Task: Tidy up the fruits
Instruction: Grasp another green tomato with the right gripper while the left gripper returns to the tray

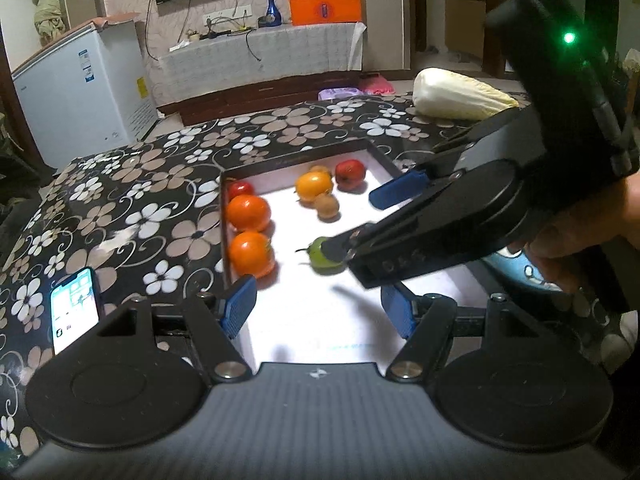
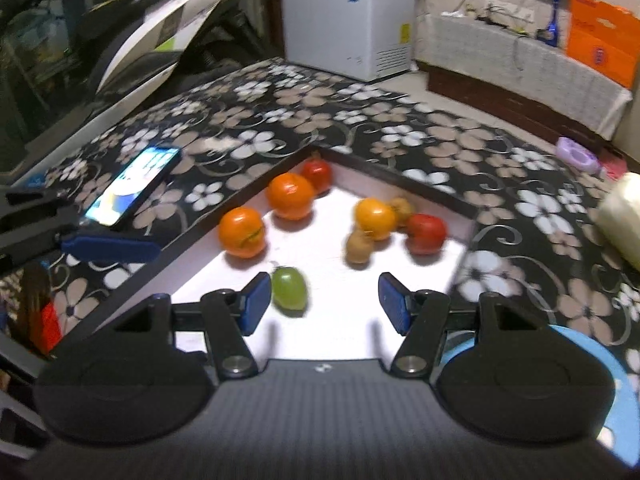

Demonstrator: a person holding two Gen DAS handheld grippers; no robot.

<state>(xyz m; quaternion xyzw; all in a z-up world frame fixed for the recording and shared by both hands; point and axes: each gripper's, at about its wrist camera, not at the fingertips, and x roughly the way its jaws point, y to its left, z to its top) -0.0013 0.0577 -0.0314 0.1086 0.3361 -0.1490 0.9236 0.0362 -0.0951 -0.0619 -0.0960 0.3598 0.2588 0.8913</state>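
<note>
A shallow white tray [image 1: 320,320] [image 2: 344,332] sunk into the floral table holds the fruit. Two oranges [image 1: 248,213] [image 2: 242,232] lie along its left wall with a red fruit [image 1: 240,189] behind them. A yellow-orange fruit [image 1: 314,186] [image 2: 374,218], a brown kiwi [image 1: 326,206] [image 2: 359,247] and a red apple [image 1: 350,174] [image 2: 426,233] cluster farther back. A small green fruit [image 1: 320,258] [image 2: 289,291] lies alone. My right gripper [image 1: 368,220] [image 2: 324,302] is open, and the green fruit lies beside its left pad, not pressed. My left gripper [image 1: 318,308] is open over the tray's near end, holding nothing.
A lit phone [image 1: 76,312] [image 2: 136,186] lies on the table left of the tray. A pale cabbage [image 1: 460,94] [image 2: 624,220] rests at the far right. A blue plate [image 2: 616,380] sits right of the tray. A white freezer [image 1: 80,88] stands beyond the table.
</note>
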